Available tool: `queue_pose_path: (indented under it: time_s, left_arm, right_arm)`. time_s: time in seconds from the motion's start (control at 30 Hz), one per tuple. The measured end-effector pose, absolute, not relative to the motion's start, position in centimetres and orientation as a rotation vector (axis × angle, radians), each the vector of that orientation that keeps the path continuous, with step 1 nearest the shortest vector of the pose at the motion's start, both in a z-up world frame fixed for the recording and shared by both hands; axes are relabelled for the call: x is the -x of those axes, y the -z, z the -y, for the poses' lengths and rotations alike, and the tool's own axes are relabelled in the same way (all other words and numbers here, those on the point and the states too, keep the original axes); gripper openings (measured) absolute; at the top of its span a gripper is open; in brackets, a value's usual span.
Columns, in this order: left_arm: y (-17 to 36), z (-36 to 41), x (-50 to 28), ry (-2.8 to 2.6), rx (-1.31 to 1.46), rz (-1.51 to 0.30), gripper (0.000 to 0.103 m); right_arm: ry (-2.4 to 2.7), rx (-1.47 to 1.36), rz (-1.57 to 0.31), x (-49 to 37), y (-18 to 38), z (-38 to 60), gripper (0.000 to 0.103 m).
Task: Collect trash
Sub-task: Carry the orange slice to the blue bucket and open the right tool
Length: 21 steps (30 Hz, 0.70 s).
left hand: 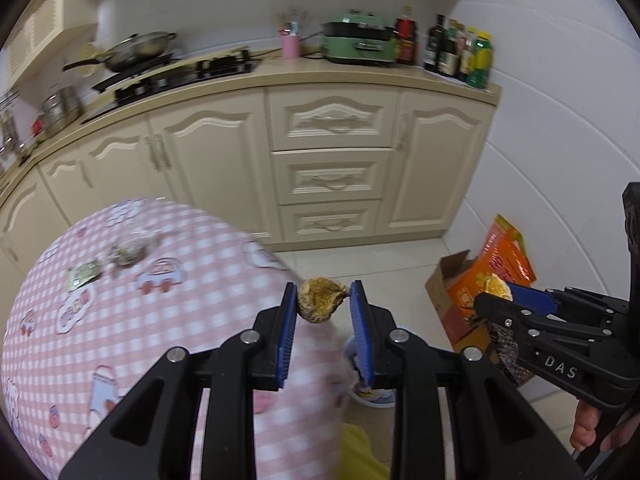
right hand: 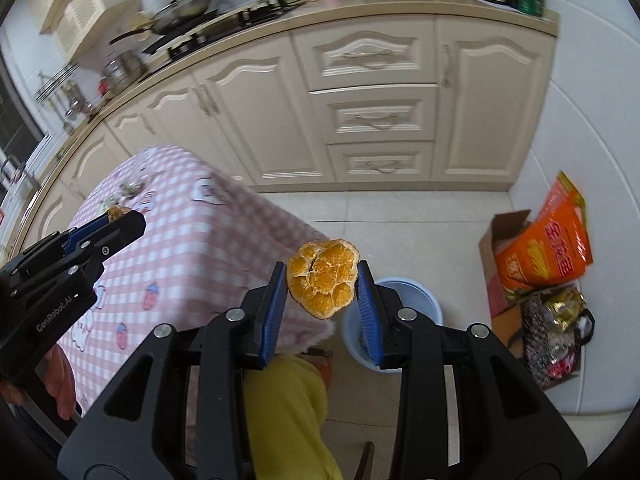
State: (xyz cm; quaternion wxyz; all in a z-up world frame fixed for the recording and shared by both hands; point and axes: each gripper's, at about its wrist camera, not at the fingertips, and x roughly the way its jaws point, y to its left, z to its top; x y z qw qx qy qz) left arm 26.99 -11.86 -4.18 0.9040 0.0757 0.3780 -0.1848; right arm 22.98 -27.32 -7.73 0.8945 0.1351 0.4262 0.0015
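Orange peel (right hand: 323, 279) sits pinched between the right hand-held gripper (right hand: 323, 286) pads.

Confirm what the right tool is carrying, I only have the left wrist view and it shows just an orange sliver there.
Observer: The right tool is clamped on a peeled orange piece, segments facing the camera.
Operator: Is the bin under it? I only see a rim behind my tool.
Observer: A pale blue bucket stands on the floor just beyond the orange piece, beside the table corner.
Operator: Anything else beside that orange box?
Observer: A dark patterned bag with shiny wrappers inside sits in front of the cardboard box.
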Motion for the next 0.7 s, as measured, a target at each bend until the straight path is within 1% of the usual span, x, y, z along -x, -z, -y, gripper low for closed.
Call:
queue_pose_path:
  time_s: [0.3, 0.57, 0.6, 0.63, 0.7]
  left_arm:
    - [6.1, 18.9, -26.2, 0.468, -0.255, -0.819, 0.026]
    - [7.2, 23.1, -25.7, 0.492, -0.301, -0.83, 0.027]
    - [7.3, 23.4, -25.8, 0.481, -0.307, -0.832, 0.029]
    - [7.6, 23.8, -26.0, 0.47, -0.323, -0.839, 0.043]
    - [8.1, 24.3, -26.1, 0.461, -0.353, -0.853, 0.066]
  right_arm:
    - [0.091, -0.36, -0.902, -20.8, 9.6, 33.0, 0.035]
    - [0.148, -0.402, -0.92, -19.2, 10.9, 36.1, 0.035]
    - [0.152, -0.404, -0.921, -19.0, 11.0, 36.4, 0.035]
    - [0.159, -0.408, -0.923, -18.8, 11.1, 36.6, 0.035]
    - [0.166, -0.413, -0.926, -18.6, 11.3, 36.9, 0.035]
